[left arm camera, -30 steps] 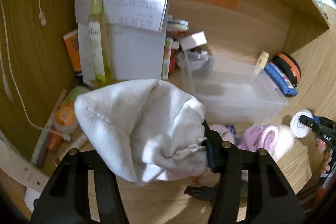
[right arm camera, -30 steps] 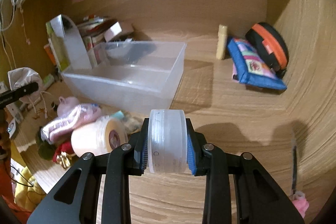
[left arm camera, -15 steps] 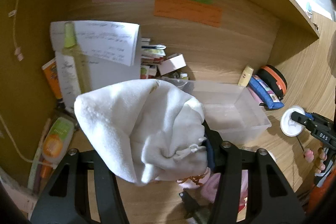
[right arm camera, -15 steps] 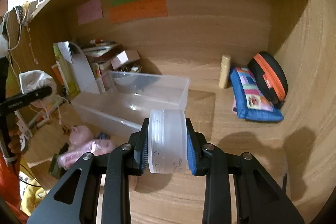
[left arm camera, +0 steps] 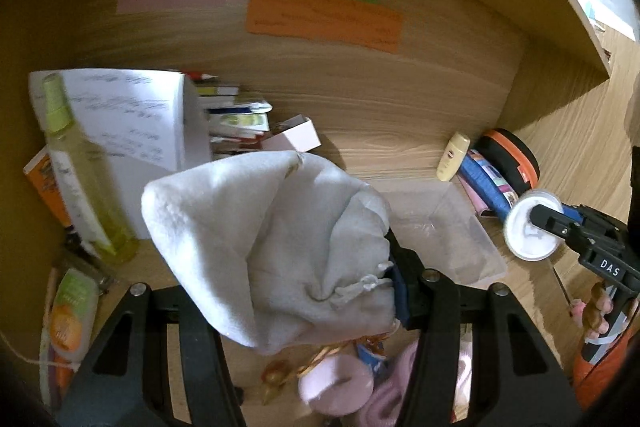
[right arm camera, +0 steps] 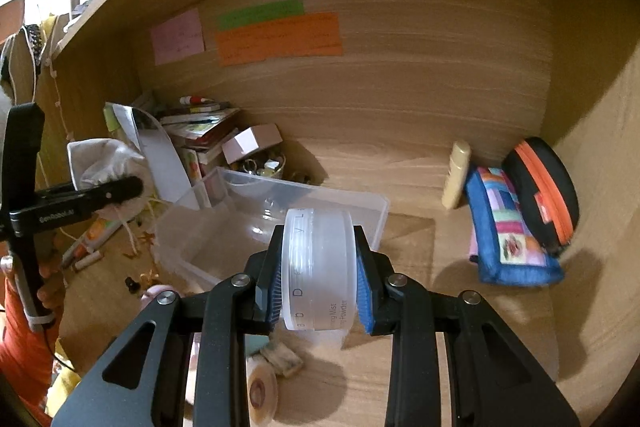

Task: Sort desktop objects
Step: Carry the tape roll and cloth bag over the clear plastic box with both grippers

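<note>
In the left wrist view my left gripper [left arm camera: 288, 279] is shut on a white drawstring pouch [left arm camera: 264, 227], which bulges up between the fingers and hides the left pad. Behind it lies a clear plastic bin [left arm camera: 480, 239]. My right gripper [right arm camera: 318, 287] is shut on a round frosted jar [right arm camera: 318, 259], blue pads pressing its flat faces, held in the air in front of the bin [right arm camera: 320, 191]. Each view shows the other hand: the jar [left arm camera: 524, 239] in the right gripper [left arm camera: 538, 223], and the pouch [right arm camera: 100, 159] in the left gripper [right arm camera: 120, 187].
Against the right wall lean a blue patchwork pouch [right arm camera: 512, 227], a black-and-orange case [right arm camera: 544, 187] and a cream tube [right arm camera: 456, 175]. Books, a pink box [right arm camera: 252, 143], a paper holder [left arm camera: 132, 115] and a green bottle [left arm camera: 76, 171] crowd the left. Pink soft items [left arm camera: 360, 387] and a tape roll [right arm camera: 262, 393] lie near the front.
Both grippers have risen and drawn back from the desk, so the bin sits lower and smaller and more back wall shows. Both grips are unchanged.
</note>
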A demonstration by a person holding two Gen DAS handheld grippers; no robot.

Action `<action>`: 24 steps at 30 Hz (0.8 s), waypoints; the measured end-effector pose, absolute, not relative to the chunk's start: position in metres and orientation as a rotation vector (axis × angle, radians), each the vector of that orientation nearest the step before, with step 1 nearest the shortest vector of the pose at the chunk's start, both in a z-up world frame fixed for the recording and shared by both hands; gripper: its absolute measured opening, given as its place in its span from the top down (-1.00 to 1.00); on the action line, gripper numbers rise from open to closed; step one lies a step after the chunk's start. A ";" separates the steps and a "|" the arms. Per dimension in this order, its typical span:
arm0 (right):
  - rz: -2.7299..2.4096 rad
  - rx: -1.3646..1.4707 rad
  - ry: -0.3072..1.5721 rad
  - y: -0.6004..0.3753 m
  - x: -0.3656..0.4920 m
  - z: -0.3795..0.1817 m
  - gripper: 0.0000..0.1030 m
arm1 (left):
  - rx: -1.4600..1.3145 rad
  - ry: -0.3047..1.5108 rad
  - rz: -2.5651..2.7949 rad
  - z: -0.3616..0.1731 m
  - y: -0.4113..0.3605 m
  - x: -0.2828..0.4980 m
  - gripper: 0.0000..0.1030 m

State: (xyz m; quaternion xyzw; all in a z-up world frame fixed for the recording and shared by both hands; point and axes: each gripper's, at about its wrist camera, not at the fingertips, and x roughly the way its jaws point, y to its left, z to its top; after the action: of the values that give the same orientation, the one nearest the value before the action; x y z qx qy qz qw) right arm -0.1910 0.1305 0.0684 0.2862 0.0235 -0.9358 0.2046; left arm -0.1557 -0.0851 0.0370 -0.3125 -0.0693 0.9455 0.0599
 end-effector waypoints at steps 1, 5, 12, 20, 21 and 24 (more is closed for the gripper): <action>-2.605 0.800 0.071 0.127 -0.195 0.068 0.48 | -0.951 -0.210 2.855 0.037 -0.086 -0.159 -0.06; -2.578 0.821 0.071 0.115 -0.211 0.064 0.48 | -0.985 -0.209 2.822 0.032 -0.082 -0.178 -0.06; -2.541 0.901 0.117 0.089 -0.243 0.043 0.48 | -1.106 -0.185 2.738 0.008 -0.070 -0.209 -0.06; -2.494 1.003 0.186 0.076 -0.260 0.007 0.48 | -1.281 -0.145 2.647 -0.028 -0.060 -0.231 -0.07; -2.485 1.013 0.191 0.075 -0.261 0.004 0.48 | -1.285 -0.116 2.661 -0.029 -0.058 -0.230 -0.06; -2.472 1.032 0.201 0.075 -0.263 -0.001 0.48 | -1.287 -0.052 2.671 -0.032 -0.048 -0.231 -0.07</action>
State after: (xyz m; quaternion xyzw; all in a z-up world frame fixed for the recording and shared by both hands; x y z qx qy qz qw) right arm -0.2628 0.0747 -0.0013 0.3744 0.0730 -0.8965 0.2255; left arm -0.2312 -0.0481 -0.0317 -0.4324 -0.0175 0.8972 0.0882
